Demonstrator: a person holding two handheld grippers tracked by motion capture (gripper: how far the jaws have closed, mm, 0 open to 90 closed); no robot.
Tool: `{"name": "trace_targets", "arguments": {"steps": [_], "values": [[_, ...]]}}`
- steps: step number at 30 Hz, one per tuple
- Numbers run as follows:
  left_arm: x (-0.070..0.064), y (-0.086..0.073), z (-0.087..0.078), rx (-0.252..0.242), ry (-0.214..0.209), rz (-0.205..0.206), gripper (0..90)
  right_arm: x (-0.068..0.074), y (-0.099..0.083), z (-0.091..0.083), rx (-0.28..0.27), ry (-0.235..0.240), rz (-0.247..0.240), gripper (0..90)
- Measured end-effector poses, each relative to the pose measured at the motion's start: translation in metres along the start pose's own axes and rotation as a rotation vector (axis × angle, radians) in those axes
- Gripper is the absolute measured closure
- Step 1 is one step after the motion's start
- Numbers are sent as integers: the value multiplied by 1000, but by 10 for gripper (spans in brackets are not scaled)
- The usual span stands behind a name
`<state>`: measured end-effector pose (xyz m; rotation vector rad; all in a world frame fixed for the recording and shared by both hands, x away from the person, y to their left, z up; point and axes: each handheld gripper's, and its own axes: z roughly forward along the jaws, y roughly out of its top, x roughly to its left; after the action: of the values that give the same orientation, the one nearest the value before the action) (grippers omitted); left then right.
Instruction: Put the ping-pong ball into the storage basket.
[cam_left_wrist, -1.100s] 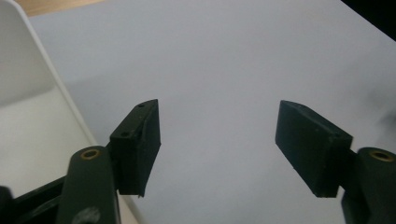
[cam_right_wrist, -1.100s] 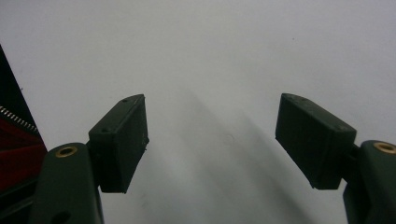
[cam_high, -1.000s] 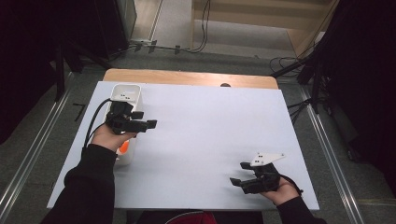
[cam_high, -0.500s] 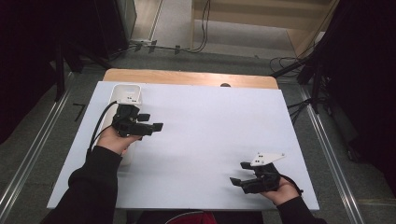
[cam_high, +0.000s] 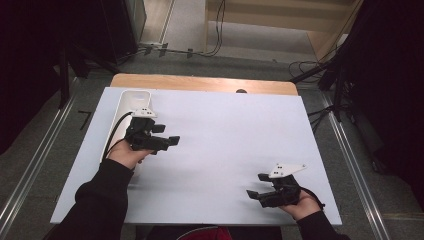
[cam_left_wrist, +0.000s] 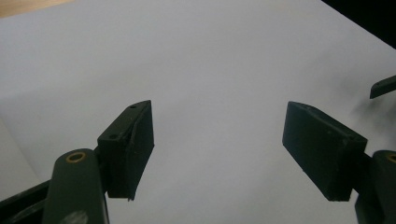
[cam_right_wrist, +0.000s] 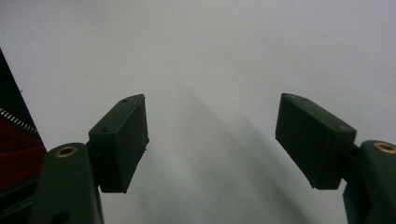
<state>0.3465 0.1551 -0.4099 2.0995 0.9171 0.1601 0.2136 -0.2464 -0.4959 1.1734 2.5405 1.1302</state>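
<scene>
My left gripper (cam_high: 167, 136) is held in a hand over the left part of the white table sheet (cam_high: 230, 135), its jaws pointing right. In the left gripper view it (cam_left_wrist: 219, 140) stands open with only bare white sheet between the jaws. Near the front right corner, my right gripper (cam_high: 256, 186) points left, with a grey plate on top. Its own view shows it (cam_right_wrist: 212, 140) open and holding nothing. A long white tray-like object (cam_high: 135, 100) lies along the sheet's left side, partly hidden under the left hand and gripper.
A wooden strip (cam_high: 200, 84) runs along the table's far edge. Metal rails (cam_high: 350, 165) flank the table on the floor, and cables lie beyond the far right corner. Something red and black (cam_right_wrist: 14, 144) shows at the left edge of the right gripper view.
The left gripper has shifted a little to the right and toward the person, off the white object. The right gripper has stayed where it was.
</scene>
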Motion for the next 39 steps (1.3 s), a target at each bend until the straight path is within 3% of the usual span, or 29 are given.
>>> {"name": "trace_targets", "arguments": {"steps": [7, 15, 22, 29, 39], "values": [[-2, -7, 1, -5, -2, -11, 251, 0, 0, 0, 1, -2, -3, 240], [-11, -11, 3, 10, 14, 22, 252, 0, 0, 0, 2, -2, -4, 240], [-17, -17, 6, 17, -9, 29, 251, 0, 0, 0, 1, 0, -4, 240], [-24, -26, 8, 10, -27, 96, 251, 0, -1, 0, 2, -2, -6, 240], [-31, -36, 8, 13, -53, 115, 252, 0, -1, 0, 0, -1, -9, 241]]}}
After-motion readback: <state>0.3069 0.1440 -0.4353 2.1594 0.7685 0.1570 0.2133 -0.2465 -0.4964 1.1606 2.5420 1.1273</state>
